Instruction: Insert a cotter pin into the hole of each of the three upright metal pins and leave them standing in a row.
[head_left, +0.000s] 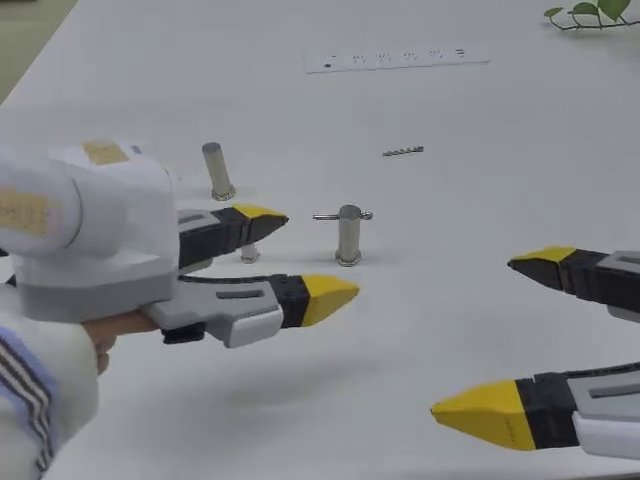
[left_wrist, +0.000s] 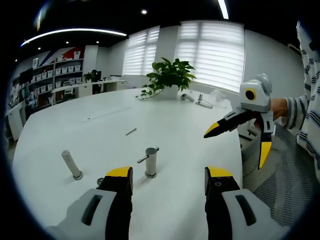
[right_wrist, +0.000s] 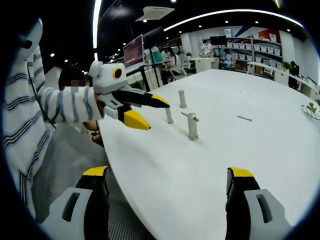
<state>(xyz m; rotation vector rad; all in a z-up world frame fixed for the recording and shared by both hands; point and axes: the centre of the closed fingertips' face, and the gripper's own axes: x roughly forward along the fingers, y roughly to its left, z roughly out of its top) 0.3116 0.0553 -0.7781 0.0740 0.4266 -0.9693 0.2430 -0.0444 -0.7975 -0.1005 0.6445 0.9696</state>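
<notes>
Loose cotter pin (head_left: 403, 151) lies flat on the white worktop (head_left: 400, 100), on the far side of the upright metal pins and well apart from both of my tools. Its long axis runs nearly straight across my head view, left to right, so it sits broadside to a tool coming from my side. My left tool (head_left: 300, 255) hangs with its jaws spread and nothing between them, low over the near end of the group. My right tool (head_left: 505, 335) is likewise released and empty, off to the right and nearer to me. In the head view the pin is ahead and a little right of the left tool, beyond the fitted pin (head_left: 348, 235), which already carries a second cotter pin (head_left: 325, 216) through the hole at its top. From the right tool it is ahead and to the left. I judge the left tool somewhat the nearer, though not by much. Two pins are bare. One is the far pin (head_left: 215, 170) at the back left. The other is the near pin (head_left: 248, 255), mostly hidden behind the left tool's upper jaw in the head view but upright in the right gripper view. The coming move, as I judge it, is to reach past the row and close the jaws across the shank rather than along it.
</notes>
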